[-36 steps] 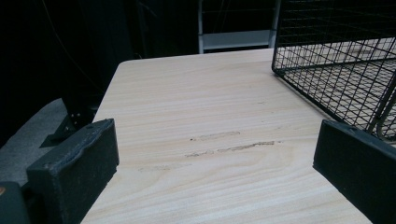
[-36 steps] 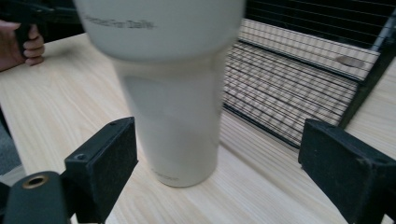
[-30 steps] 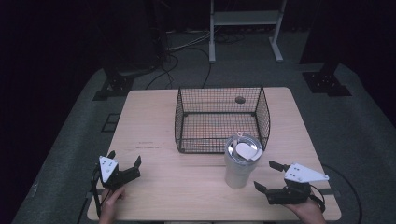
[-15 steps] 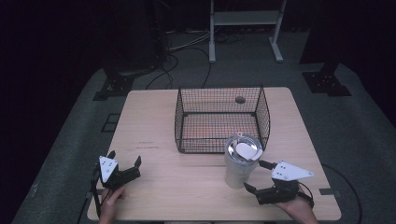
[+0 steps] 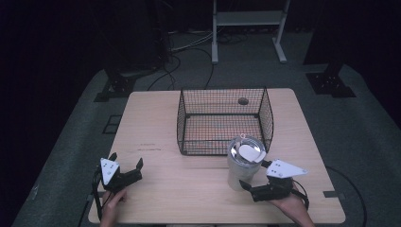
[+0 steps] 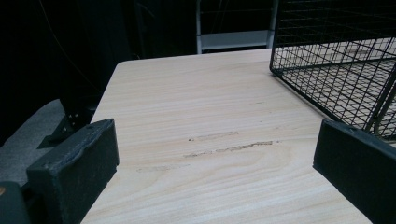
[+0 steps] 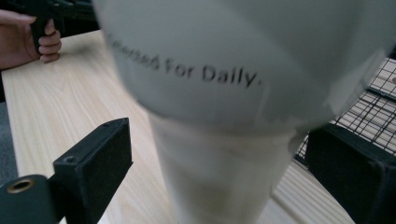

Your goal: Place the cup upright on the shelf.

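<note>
Reaching for the cup (image 5: 244,163) is the step in hand, and it is judged to be early work: nothing is being lifted or held yet. The cup is standing upright on the table (image 5: 189,189), just in front of the wire basket (image 5: 222,120), at the basket's front right corner, with a lid on top. The right gripper (image 5: 247,186) is being brought in low, beside the cup's base on the side away from the basket. In the right gripper view the jaws are spread wide on either side of the cup's narrow lower part (image 7: 219,177), and gaps are showing at both pads, so no pinch is being made. The basket is sitting empty apart from a small dark thing (image 5: 243,100) at its back; what that is cannot be told. The left gripper (image 5: 126,166) is being held well off to the basket's front left, near the table edge, jaws spread over bare wood (image 6: 210,140). Left to do, as judged: closing on the cup, lifting, and probably placing it in the basket.
</note>
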`<move>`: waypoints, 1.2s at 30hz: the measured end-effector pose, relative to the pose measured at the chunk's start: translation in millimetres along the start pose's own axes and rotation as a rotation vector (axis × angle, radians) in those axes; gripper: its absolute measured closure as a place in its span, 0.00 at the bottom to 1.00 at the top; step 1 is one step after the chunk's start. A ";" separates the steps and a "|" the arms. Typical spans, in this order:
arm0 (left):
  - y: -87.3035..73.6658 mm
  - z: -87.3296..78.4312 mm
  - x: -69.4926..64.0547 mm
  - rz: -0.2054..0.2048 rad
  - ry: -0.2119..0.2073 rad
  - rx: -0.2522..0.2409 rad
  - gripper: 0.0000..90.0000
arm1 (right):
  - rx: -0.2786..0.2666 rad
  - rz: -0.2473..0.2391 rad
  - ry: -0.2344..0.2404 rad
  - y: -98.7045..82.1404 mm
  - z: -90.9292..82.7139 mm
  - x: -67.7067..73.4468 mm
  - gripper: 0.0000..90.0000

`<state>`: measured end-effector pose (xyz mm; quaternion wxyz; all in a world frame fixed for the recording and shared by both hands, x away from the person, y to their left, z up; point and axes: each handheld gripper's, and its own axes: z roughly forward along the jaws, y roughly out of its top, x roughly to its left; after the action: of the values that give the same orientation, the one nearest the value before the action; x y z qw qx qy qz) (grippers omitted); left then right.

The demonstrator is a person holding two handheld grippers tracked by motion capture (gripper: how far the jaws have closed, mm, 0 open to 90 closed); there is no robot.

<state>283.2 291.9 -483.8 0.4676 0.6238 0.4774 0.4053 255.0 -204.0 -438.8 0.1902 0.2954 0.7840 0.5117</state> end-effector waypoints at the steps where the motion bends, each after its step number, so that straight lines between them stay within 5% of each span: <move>1: 0.0 0.0 0.0 0.000 -0.001 0.000 0.00 | -0.003 0.000 -0.002 0.3 1.0 -0.2 0.08; 16: 0.0 0.0 0.2 0.000 -0.003 -0.001 0.00 | -0.038 -0.017 -0.031 2.9 22.0 0.8 0.06; 25: 0.0 0.1 0.1 0.000 -0.001 -0.001 0.00 | -0.104 -0.014 -0.034 4.1 26.3 0.3 0.06; 36: 0.0 0.1 0.1 -0.002 -0.001 0.000 0.00 | -0.113 -0.024 -0.035 2.9 26.6 -0.2 0.07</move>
<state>283.3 292.0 -483.8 0.4683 0.6234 0.4778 0.4047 271.9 -184.9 -446.9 0.2263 0.2836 0.7538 0.5478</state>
